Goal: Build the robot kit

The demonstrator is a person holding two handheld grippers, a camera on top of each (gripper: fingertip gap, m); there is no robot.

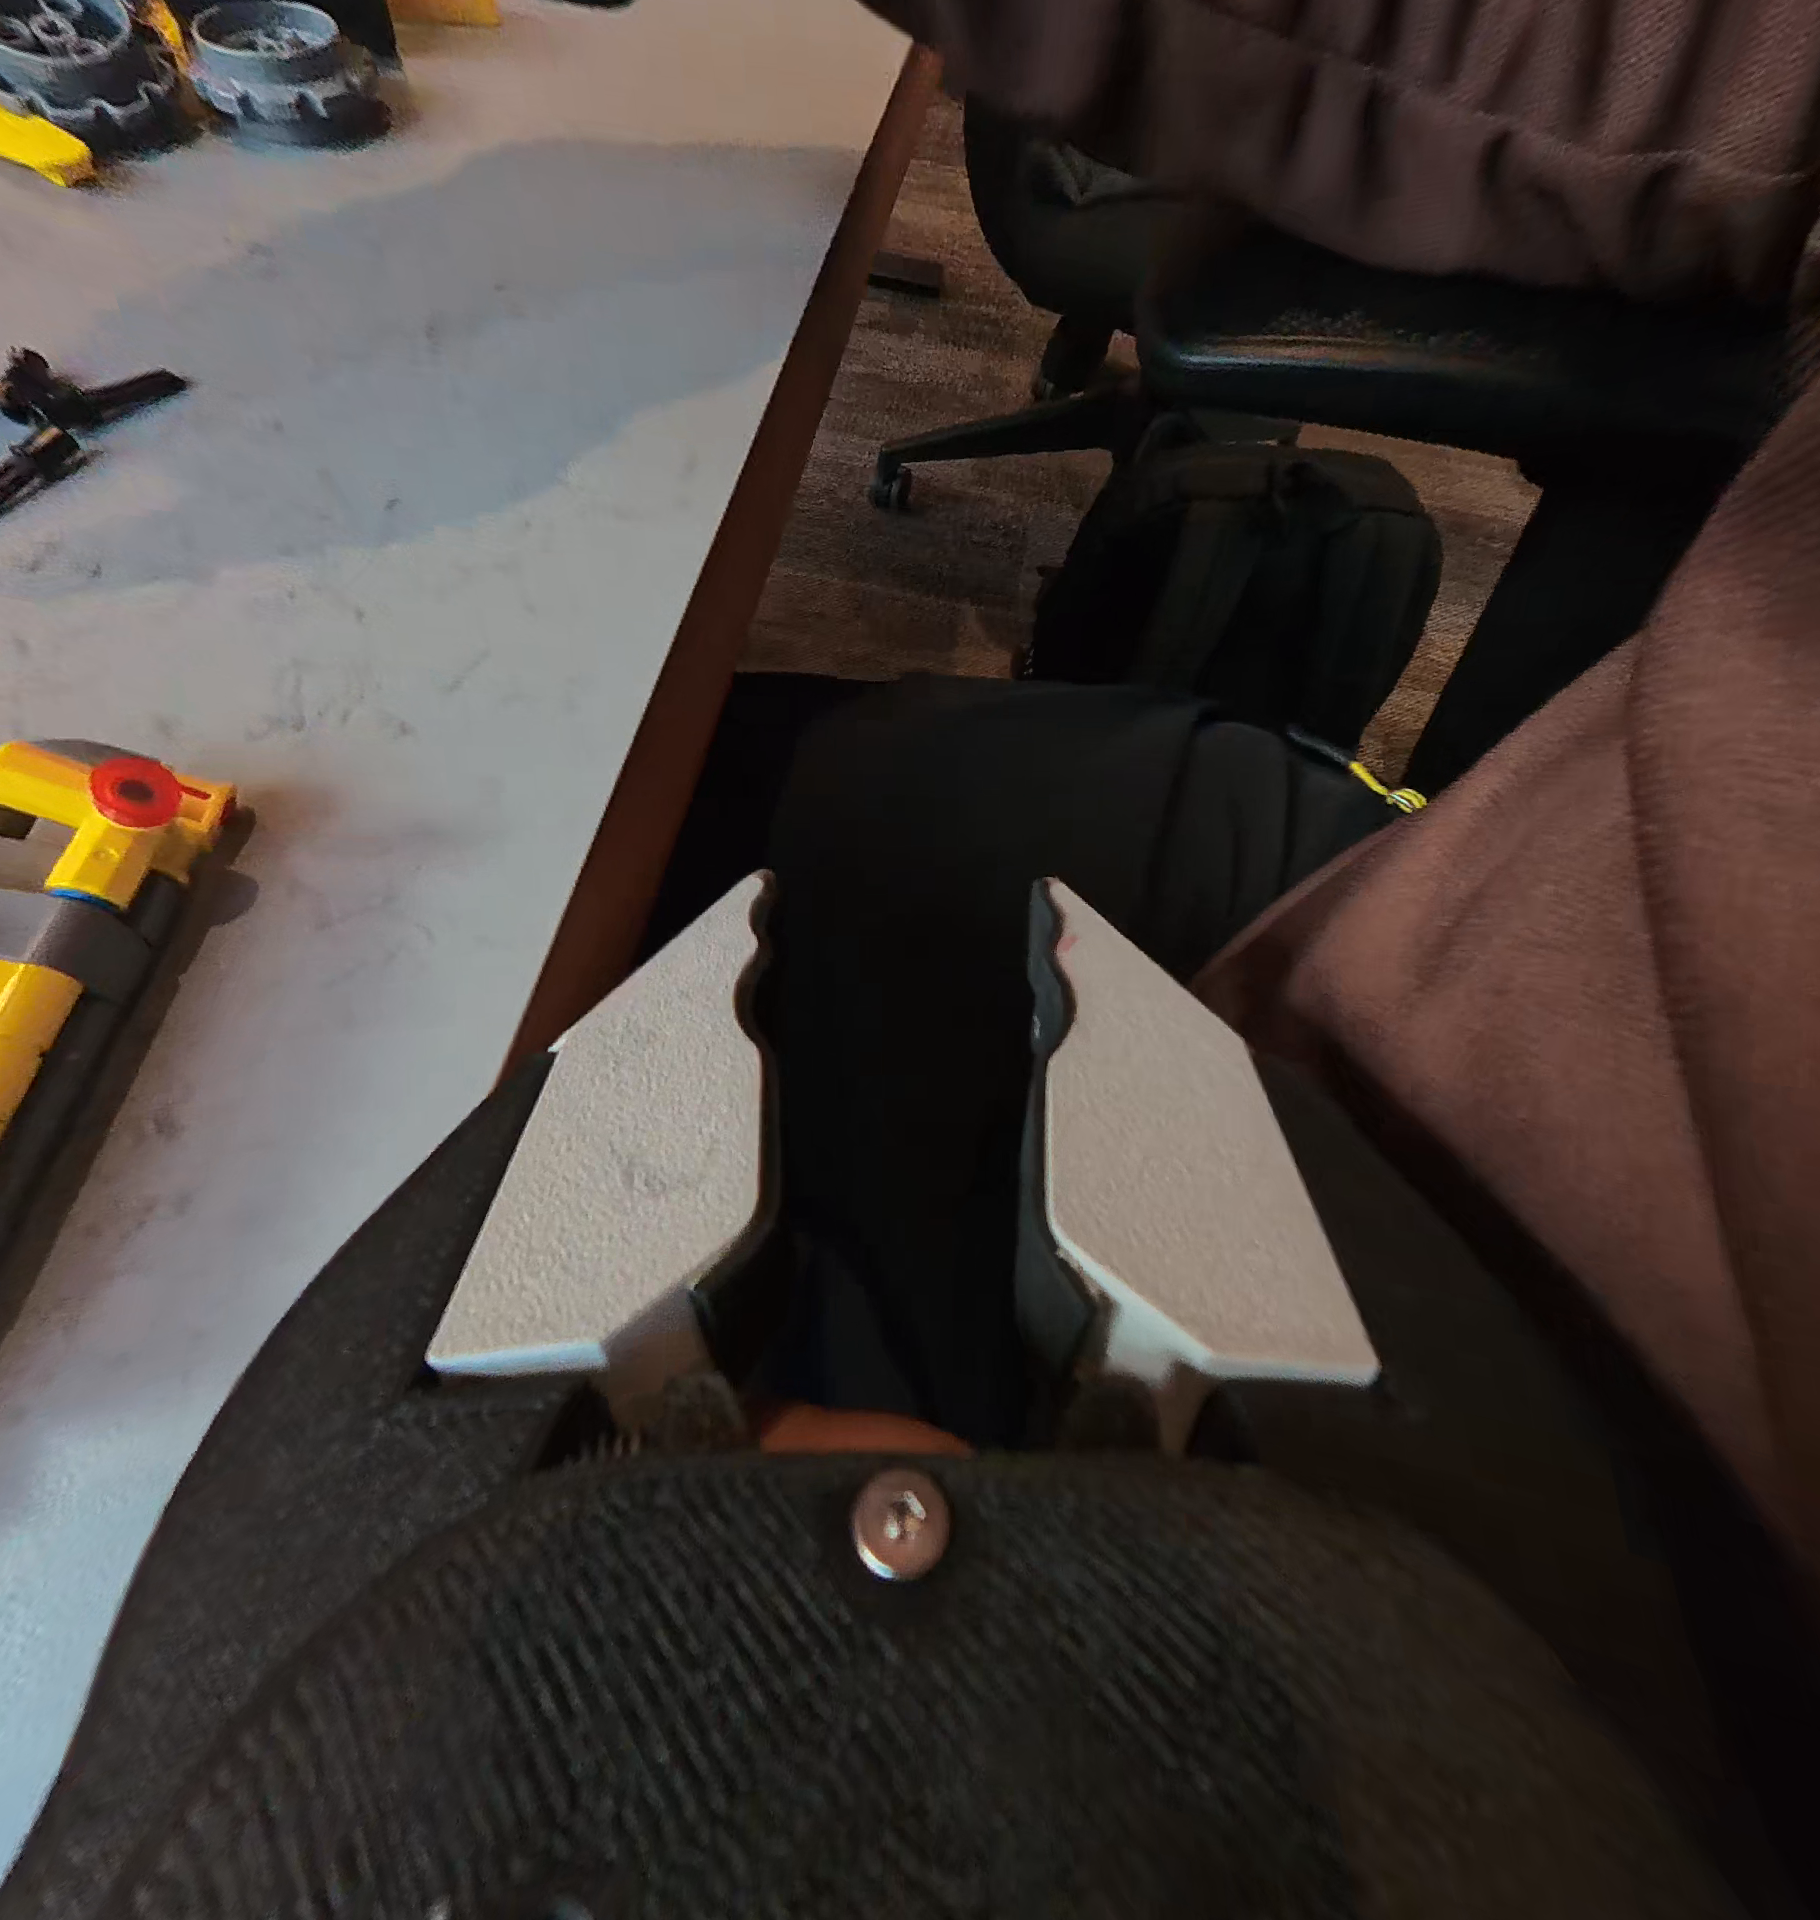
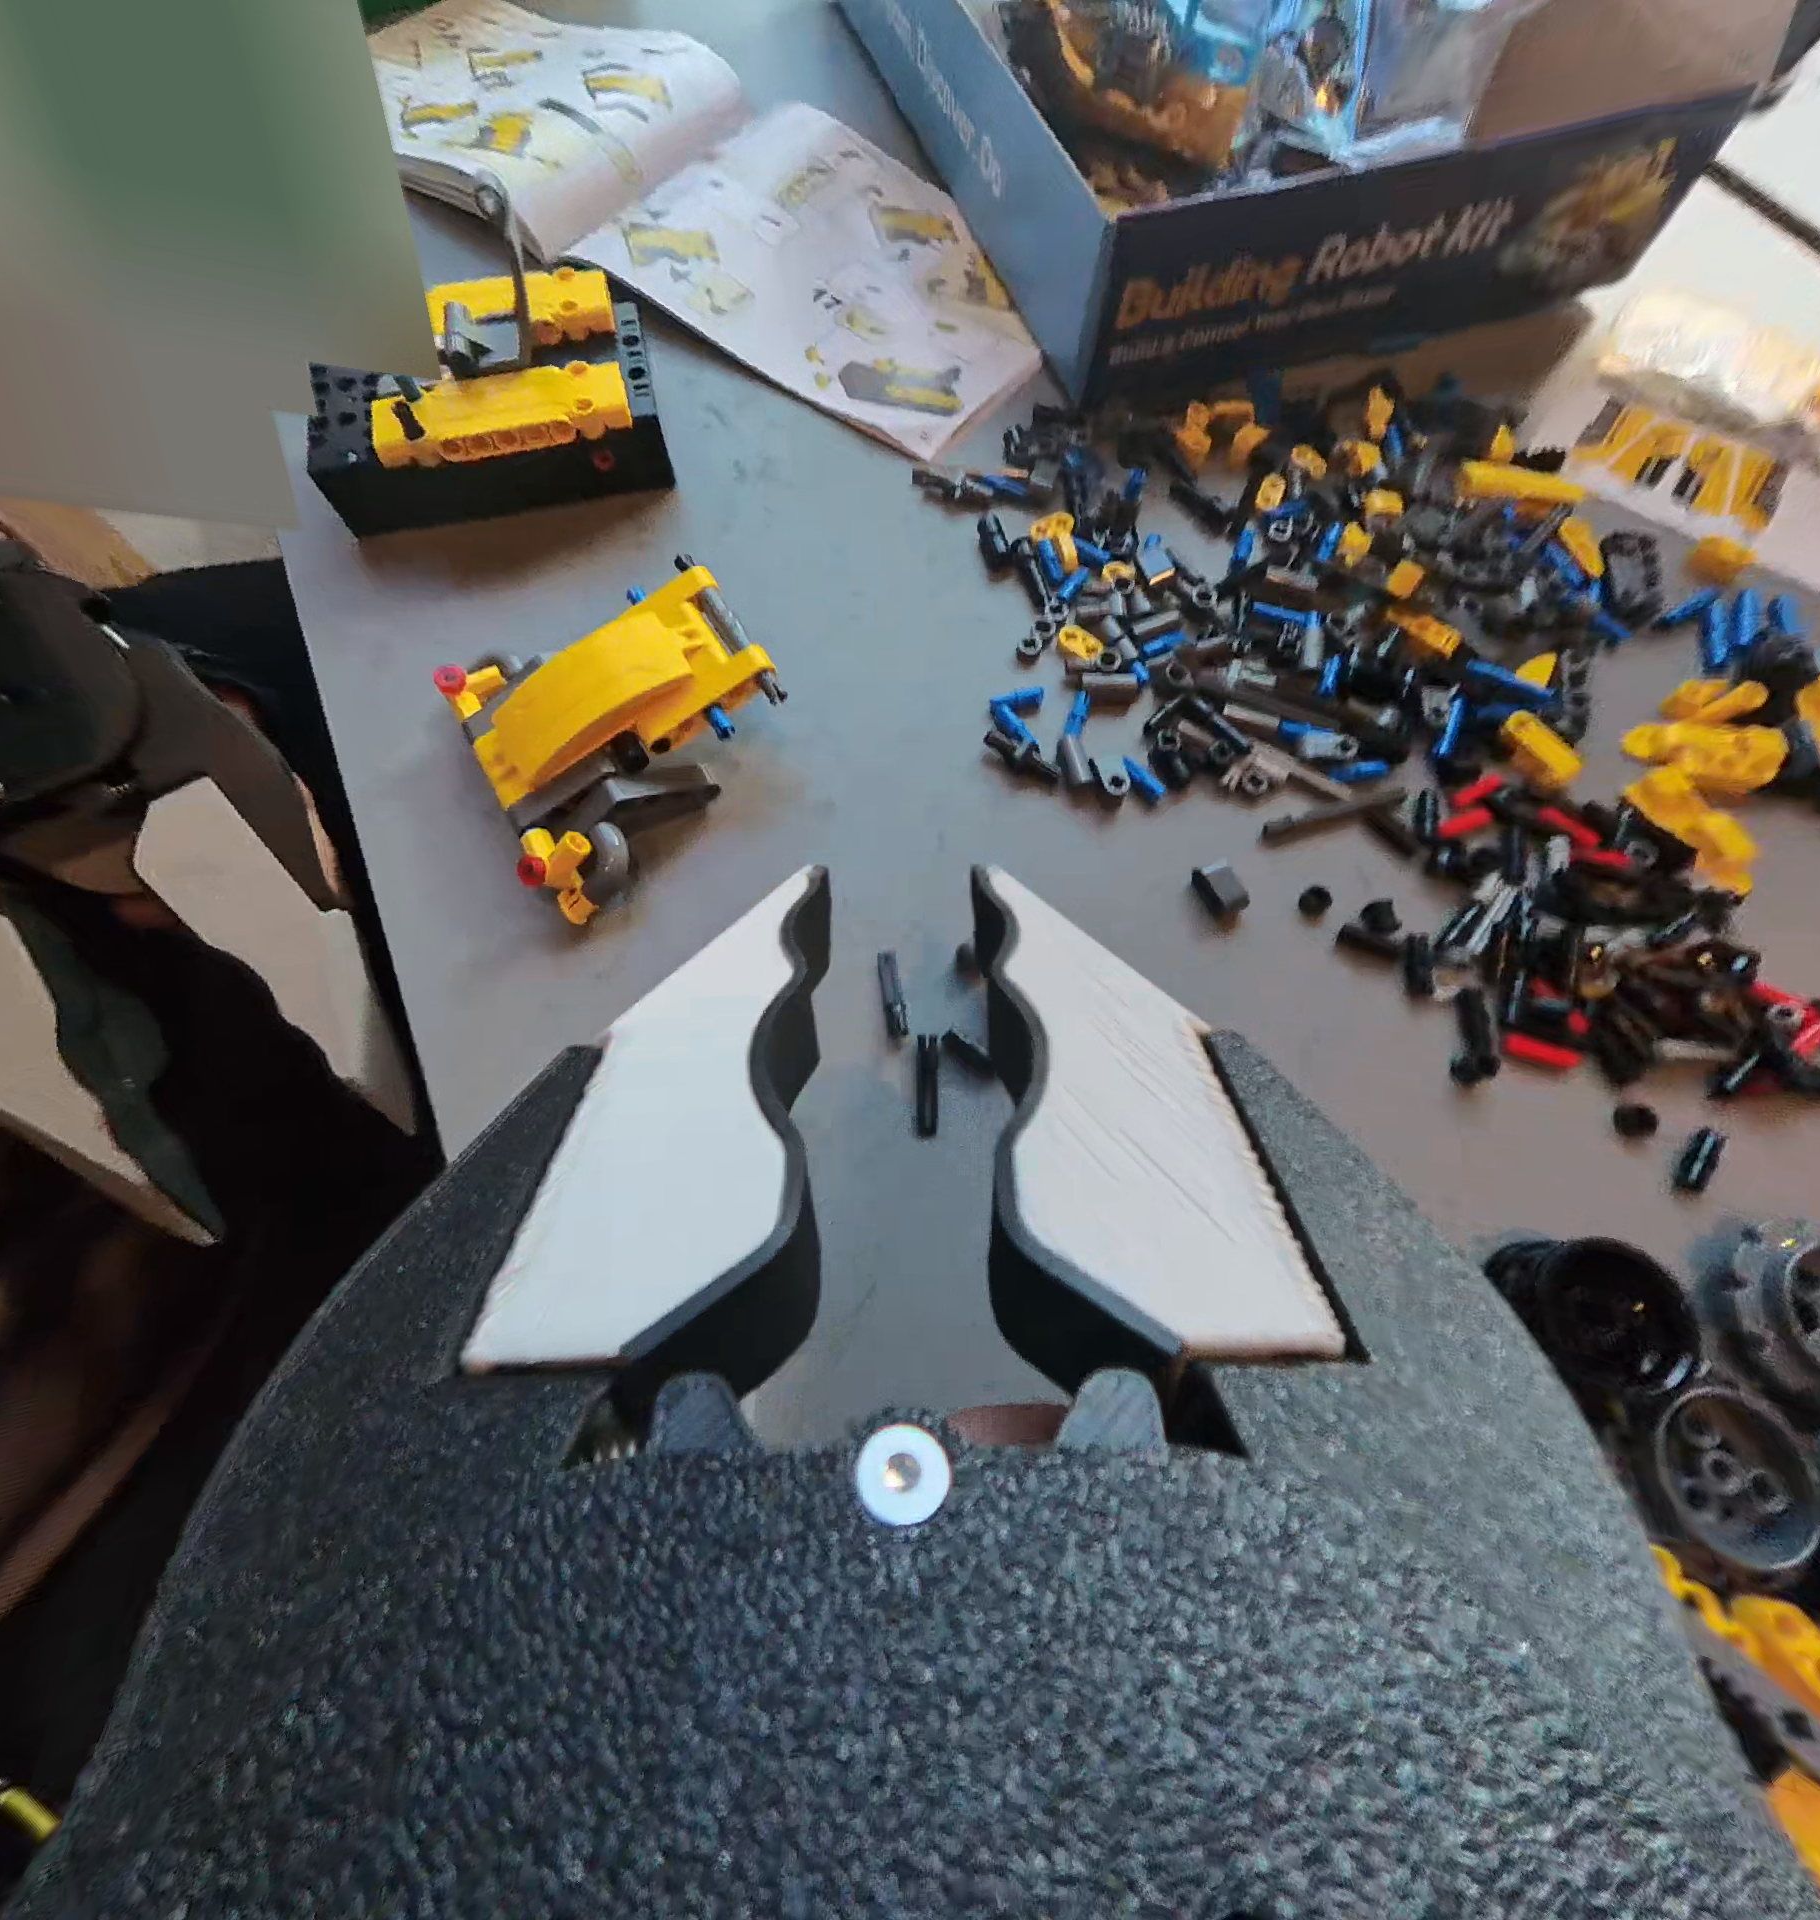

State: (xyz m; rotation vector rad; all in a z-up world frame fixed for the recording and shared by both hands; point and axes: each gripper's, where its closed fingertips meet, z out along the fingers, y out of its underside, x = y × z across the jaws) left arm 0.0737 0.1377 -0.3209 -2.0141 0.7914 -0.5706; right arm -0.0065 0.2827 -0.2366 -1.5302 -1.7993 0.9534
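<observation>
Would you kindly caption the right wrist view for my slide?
Open right claw hovering over small black pins on a grey table, beside a yellow model.

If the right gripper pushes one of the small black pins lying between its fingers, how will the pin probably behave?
The small black pin looks round and slender, so it will probably roll sideways on the smooth grey table. It seems tiny and plastic, likely very light, easily flicked. The right gripper is open with wavy jaws; such a thin piece may slip or twist.
</observation>
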